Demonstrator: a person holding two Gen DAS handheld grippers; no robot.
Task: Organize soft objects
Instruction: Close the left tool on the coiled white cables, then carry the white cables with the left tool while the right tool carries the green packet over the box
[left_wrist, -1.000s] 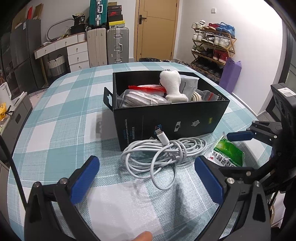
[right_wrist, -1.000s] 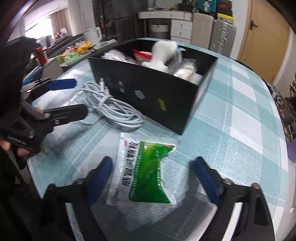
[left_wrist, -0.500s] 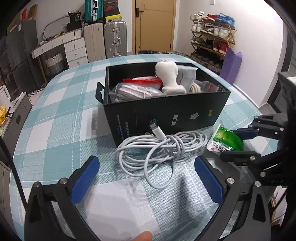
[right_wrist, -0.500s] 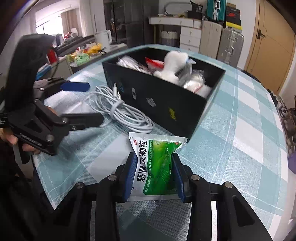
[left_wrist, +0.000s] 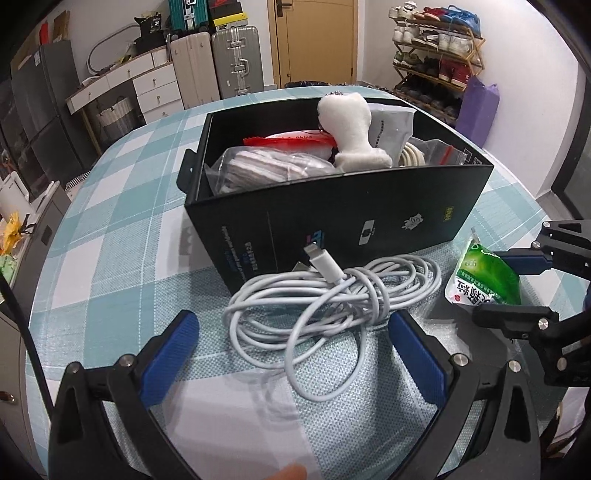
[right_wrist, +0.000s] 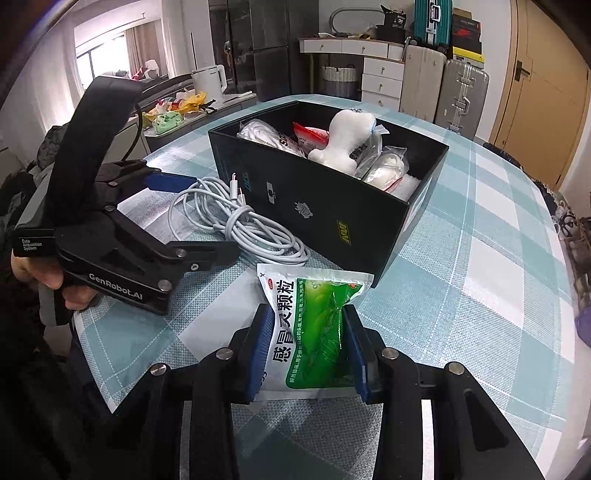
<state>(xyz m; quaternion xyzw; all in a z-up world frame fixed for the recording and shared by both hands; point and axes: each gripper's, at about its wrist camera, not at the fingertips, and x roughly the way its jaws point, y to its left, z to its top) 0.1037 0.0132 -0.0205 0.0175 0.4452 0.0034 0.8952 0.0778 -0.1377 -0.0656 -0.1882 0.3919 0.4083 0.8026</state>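
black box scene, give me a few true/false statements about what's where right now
1. The right gripper is shut on the green packet. True.
2. The white cable lies inside the black box. False: it lies on the table in front of the box.
3. The left gripper is open. True.
4. The box holds nothing. False: a white plush and bagged items fill it.
5. The left gripper grips the cable. False: its fingers stand apart on either side.

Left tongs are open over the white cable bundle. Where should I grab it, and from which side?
Close across the wrapped waist of the white cable, where the turns are bound together, likely coming straight down from above with the left tongs. The loose loop nearest you would probably slip or unravel.
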